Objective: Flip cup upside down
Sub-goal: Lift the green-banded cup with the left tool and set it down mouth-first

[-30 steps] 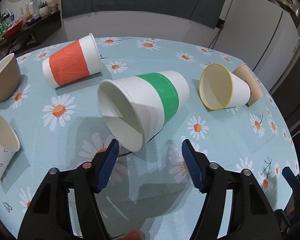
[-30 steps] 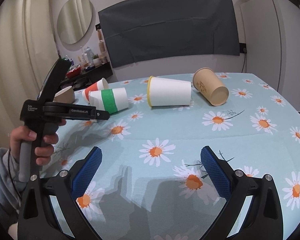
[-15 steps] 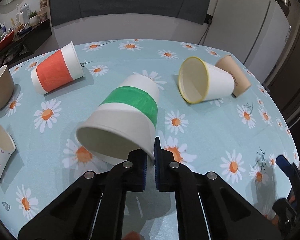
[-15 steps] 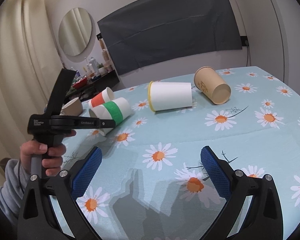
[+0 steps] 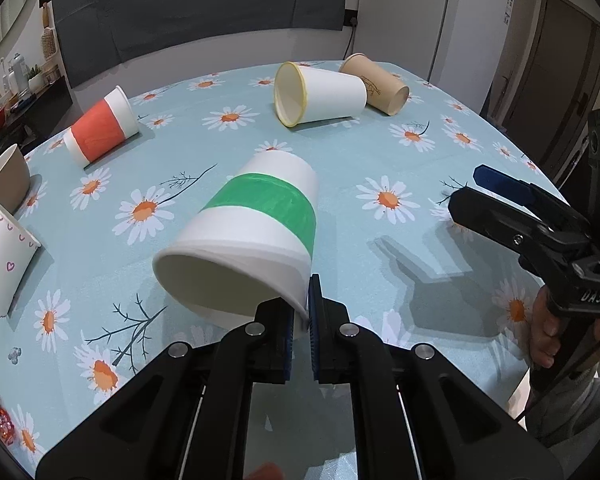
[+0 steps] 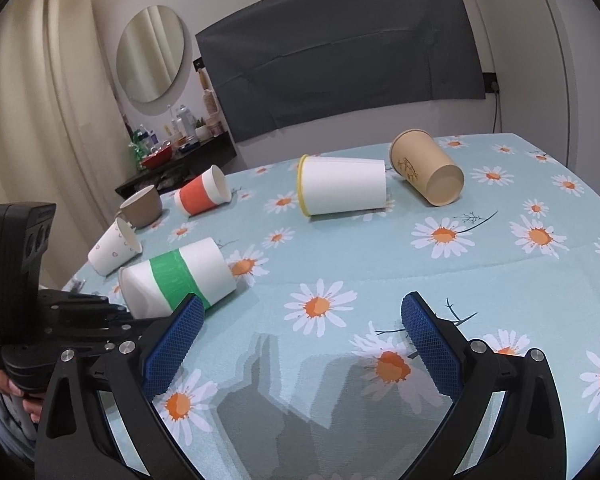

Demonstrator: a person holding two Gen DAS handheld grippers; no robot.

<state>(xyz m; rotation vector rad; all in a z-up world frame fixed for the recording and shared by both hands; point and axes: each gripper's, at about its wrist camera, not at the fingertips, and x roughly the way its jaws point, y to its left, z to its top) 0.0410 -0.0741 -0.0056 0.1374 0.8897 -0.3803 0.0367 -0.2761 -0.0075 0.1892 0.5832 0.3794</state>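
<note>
Matt paper green-banded cup (image 5: 256,232), smooth cloth daisy tablecloth (image 5: 380,152), rough-textured blue gripper pads (image 6: 430,348).

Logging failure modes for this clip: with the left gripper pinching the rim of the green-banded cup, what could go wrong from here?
The left gripper grips only the thin rim wall of the green-banded cup, which already looks squashed; the paper may crease or slip out during the turn. Swinging it over, its base could knock the heart-print cup, which lies close by. The right gripper hangs open above the tablecloth, so nothing backs up a drop.
</note>
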